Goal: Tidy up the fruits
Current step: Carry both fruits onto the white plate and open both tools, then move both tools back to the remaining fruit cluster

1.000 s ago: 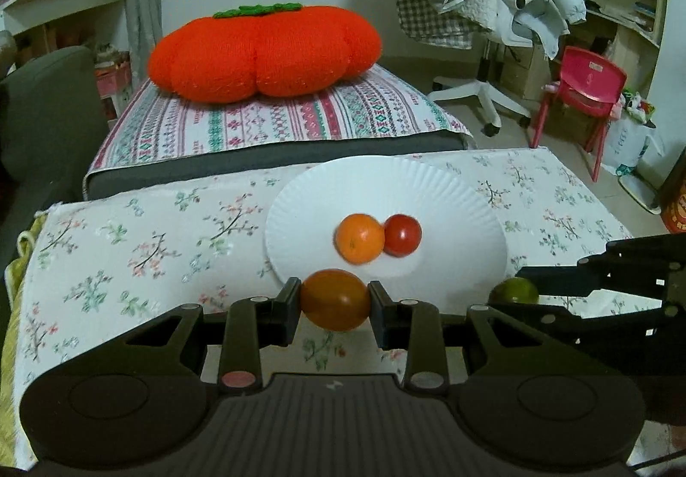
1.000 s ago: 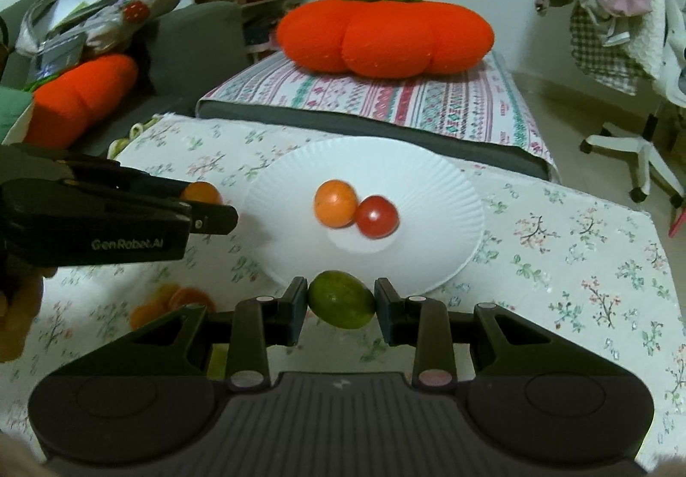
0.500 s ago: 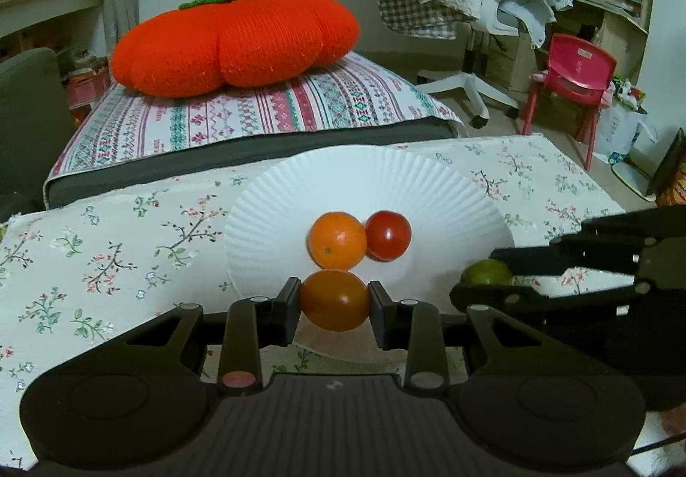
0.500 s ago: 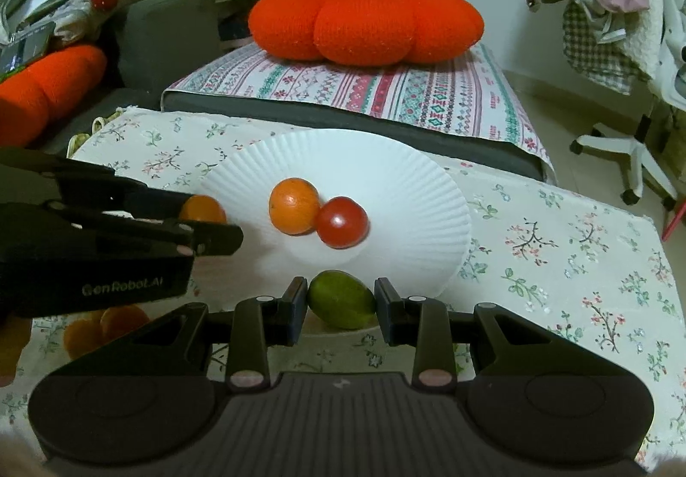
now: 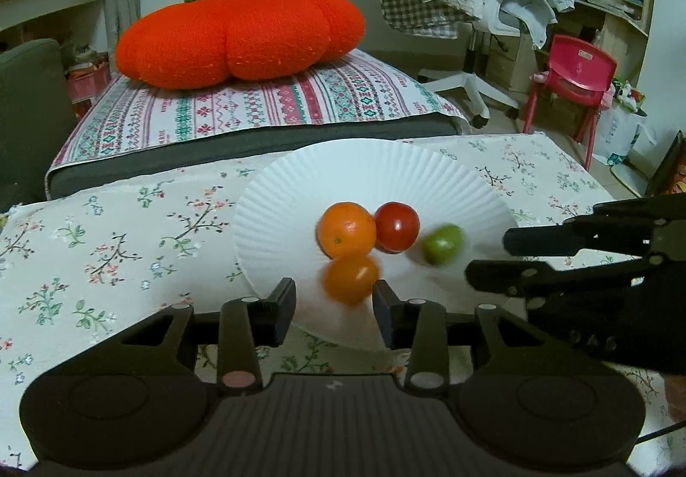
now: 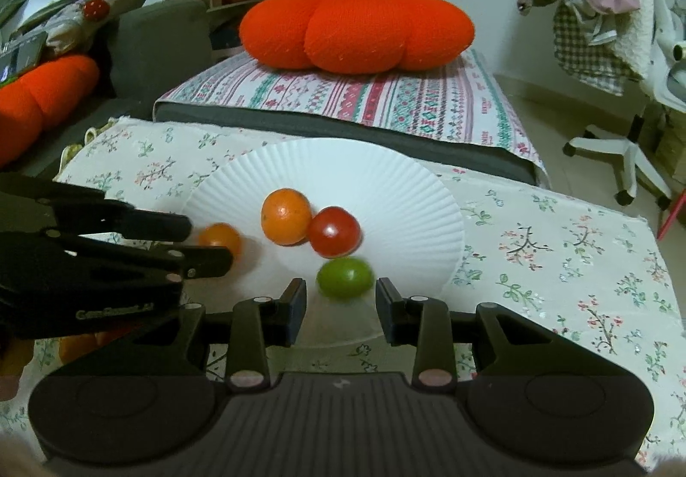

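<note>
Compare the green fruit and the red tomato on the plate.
The green fruit is motion-blurred, just released between the right gripper's opening jaws; the red tomato is sharp and rests against the orange. Green sits nearer the rim. Both are small, round and on the white plate.

On the table (image 5: 107,245) a paper plate (image 5: 373,168) lies near the far edge, about in the middle. Four fruits lie on the plate. Two touch at its centre: the orange (image 5: 346,229) to the left, the tomato (image 5: 397,226) to the right. Before the orange lies a second small fruit (image 5: 349,279), and to the right of it a third (image 5: 442,244). Behind the table stands a bed (image 5: 257,112) with a big cushion (image 5: 240,37) on it.
</note>
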`<act>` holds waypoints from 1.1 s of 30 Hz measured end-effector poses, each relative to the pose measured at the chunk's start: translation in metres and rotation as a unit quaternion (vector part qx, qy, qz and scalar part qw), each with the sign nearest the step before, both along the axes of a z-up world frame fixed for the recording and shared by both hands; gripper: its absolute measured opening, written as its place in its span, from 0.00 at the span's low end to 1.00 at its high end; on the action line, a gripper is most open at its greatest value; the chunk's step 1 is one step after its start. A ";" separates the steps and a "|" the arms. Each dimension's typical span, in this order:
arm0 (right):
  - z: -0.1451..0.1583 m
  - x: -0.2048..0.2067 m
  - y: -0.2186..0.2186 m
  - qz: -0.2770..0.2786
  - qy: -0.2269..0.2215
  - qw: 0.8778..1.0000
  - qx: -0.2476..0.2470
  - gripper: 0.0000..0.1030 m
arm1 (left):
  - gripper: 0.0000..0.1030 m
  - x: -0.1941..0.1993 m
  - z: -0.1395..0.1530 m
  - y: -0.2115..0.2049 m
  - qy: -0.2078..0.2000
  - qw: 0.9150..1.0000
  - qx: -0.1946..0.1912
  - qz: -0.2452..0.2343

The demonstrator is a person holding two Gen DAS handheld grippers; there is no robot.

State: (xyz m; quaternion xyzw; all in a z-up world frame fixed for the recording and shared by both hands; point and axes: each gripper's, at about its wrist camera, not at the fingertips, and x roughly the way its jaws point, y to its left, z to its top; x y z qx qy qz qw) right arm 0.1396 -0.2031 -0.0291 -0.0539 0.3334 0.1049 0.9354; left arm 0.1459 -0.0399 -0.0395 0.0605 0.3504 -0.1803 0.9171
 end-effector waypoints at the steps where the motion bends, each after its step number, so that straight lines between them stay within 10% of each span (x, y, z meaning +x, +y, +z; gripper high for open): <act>1: 0.001 -0.001 -0.001 -0.001 0.001 1.000 0.002 0.32 | 0.16 -0.001 0.001 0.003 0.002 1.000 -0.001 0.000; 10: 0.010 -0.012 -0.002 -0.002 0.010 1.000 0.009 0.37 | 0.16 -0.016 0.018 0.035 0.006 1.000 0.001 0.018; 18: 0.029 -0.027 0.003 0.022 0.023 0.999 0.020 0.67 | 0.20 -0.042 0.033 0.056 0.012 1.000 0.000 0.020; 33: 0.047 -0.074 0.034 0.099 0.043 0.994 0.004 0.98 | 0.72 -0.083 0.046 0.067 0.014 0.999 0.007 0.041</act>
